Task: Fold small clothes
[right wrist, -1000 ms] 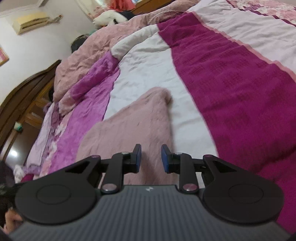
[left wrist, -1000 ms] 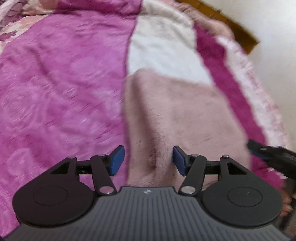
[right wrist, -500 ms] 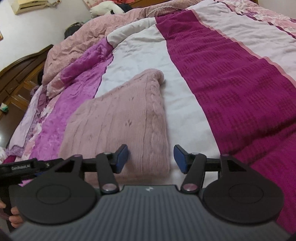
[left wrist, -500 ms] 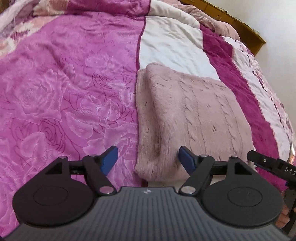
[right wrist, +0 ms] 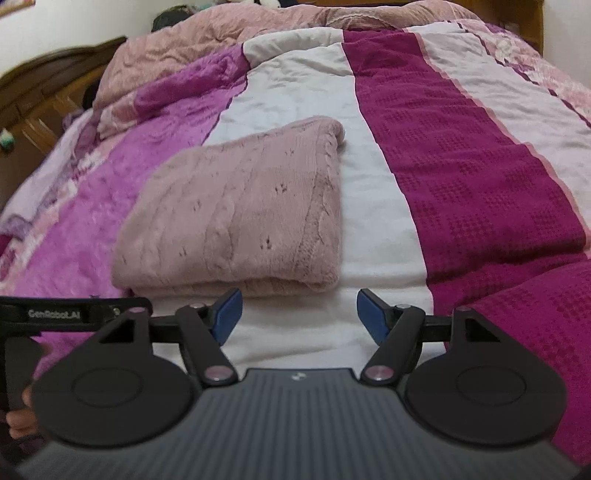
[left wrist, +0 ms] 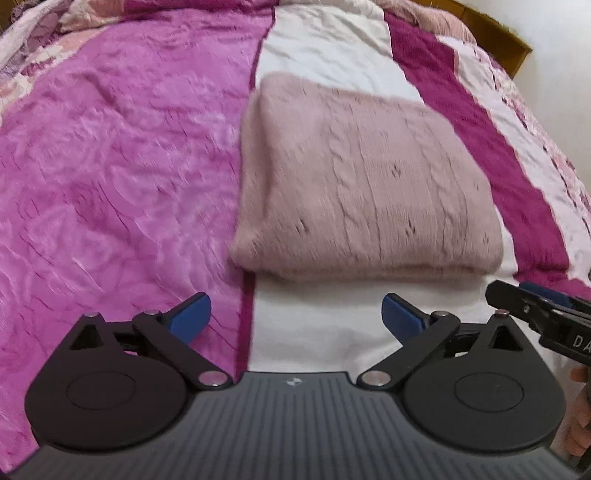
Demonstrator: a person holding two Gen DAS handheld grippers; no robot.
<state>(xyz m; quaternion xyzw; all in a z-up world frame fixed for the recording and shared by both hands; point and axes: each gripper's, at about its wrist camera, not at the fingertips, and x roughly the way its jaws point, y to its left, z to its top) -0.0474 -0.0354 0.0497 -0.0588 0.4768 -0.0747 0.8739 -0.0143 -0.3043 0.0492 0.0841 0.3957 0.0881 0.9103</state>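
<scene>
A pale pink cable-knit sweater (left wrist: 365, 184) lies folded into a thick rectangle on the bed; it also shows in the right wrist view (right wrist: 236, 221). My left gripper (left wrist: 295, 317) is wide open and empty, a short way back from the sweater's near folded edge. My right gripper (right wrist: 299, 314) is also wide open and empty, just short of the sweater's near right corner. The right gripper's tip (left wrist: 535, 306) shows at the right edge of the left wrist view. The left gripper's side (right wrist: 70, 314) shows at the left of the right wrist view.
The bed cover (right wrist: 472, 177) has magenta, white and pink floral stripes. A rumpled pink quilt (right wrist: 229, 33) lies at the head of the bed. A dark wooden headboard (right wrist: 40, 96) stands at the far left. A white wall lies beyond the bed.
Both grippers have opened wider and pulled back from the sweater. The sweater's near edge, between the jaws a second ago, now lies free on the bed in front of them.
</scene>
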